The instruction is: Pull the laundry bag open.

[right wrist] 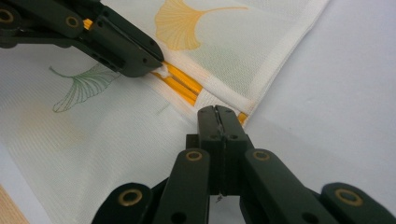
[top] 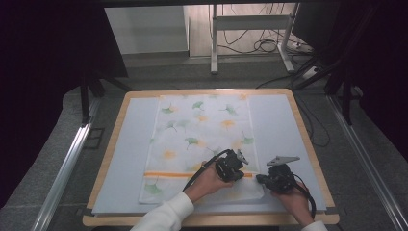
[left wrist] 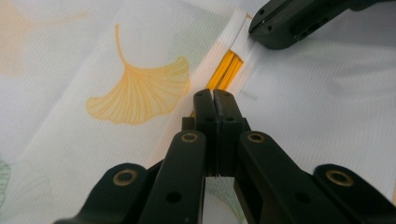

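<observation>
On the pale blue surface (top: 279,125), a white cloth (top: 202,139) printed with yellow and green ginkgo leaves is lying spread flat, its long side running away from the person and its near end sitting close to the front edge. An orange stripe (top: 168,174) is crossing the cloth near that end — and both hand-held grippers are working right along it. The left hand-held gripper (top: 239,158) is resting over the stripe a little in from the cloth's right edge; in the left gripper view its jaws are standing pressed together, tips down on the fabric where a small ridge is rising, and the right gripper view shows a bit of white cloth pinched at those tips. The right hand-held gripper (top: 260,179) is sitting at the cloth's right edge, just beside the left one, its jaws likewise closed flat against each other with the tips at the hem where the stripe ends; whether fabric is actually caught between them I cannot tell. A white sleeve (top: 166,214) is covering the left forearm.
</observation>
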### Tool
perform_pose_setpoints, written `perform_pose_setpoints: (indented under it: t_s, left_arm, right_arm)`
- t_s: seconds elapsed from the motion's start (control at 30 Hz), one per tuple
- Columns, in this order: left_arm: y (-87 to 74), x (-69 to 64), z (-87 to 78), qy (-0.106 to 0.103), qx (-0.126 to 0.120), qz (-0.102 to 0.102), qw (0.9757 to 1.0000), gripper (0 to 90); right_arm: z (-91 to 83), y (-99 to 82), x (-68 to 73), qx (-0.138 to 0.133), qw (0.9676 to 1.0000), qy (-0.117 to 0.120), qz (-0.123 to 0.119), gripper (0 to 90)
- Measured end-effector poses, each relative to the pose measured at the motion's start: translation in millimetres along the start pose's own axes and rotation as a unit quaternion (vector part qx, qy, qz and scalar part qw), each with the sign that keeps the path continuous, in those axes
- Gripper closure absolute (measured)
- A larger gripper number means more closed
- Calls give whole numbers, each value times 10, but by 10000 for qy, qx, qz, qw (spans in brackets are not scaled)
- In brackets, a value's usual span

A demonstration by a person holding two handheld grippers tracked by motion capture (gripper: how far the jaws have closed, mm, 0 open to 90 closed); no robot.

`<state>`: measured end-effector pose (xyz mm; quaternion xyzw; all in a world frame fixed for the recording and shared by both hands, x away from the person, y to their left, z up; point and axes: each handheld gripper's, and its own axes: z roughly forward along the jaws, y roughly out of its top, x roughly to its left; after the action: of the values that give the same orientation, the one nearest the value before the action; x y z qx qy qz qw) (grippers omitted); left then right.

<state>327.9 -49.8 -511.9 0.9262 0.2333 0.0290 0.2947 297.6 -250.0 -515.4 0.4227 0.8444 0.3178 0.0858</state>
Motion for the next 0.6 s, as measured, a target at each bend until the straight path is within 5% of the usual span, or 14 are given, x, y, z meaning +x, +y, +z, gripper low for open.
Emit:
perform_pose_setpoints:
  t_s: [0.6]
  left_arm:
    - [-187,117,-146,118,105,-83,9998,900]
  right_arm:
    - [-1,-3,-3,-1,10000,-5,-12,896]
